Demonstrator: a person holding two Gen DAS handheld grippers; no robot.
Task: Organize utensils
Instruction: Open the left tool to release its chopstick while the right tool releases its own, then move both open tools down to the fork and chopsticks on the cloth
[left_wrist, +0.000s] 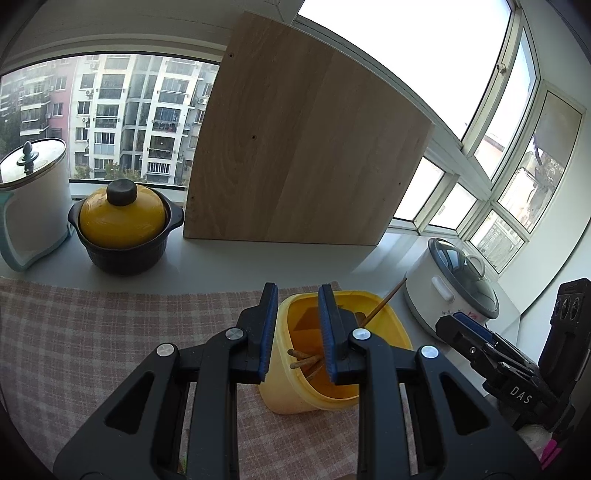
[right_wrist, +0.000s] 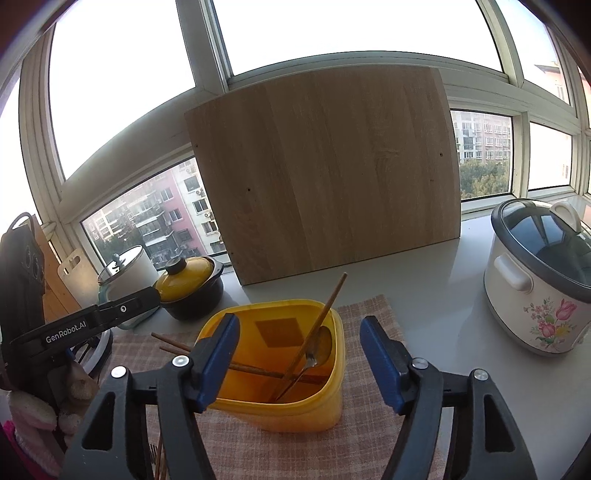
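Chopsticks (right_wrist: 325, 317) and a metal spoon (right_wrist: 314, 356) are stood in the yellow tub (right_wrist: 295, 410) on the checked cloth (right_wrist: 369, 435) over the worktop. Light, stiff, slim and probably a bit slippery, so they're best pinched mid-shaft. The long chopstick is leaned up toward the board (right_wrist: 325, 177). The right gripper (right_wrist: 299, 354) is spread wide and empty; the left gripper (left_wrist: 297, 328) is only slightly parted, nothing held.

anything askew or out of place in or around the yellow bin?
Mostly tidy. In the yellow bin, one chopstick leans out over the rim beside a metal spoon. Two more chopsticks lie across the left rim, poking outside instead of standing inside.
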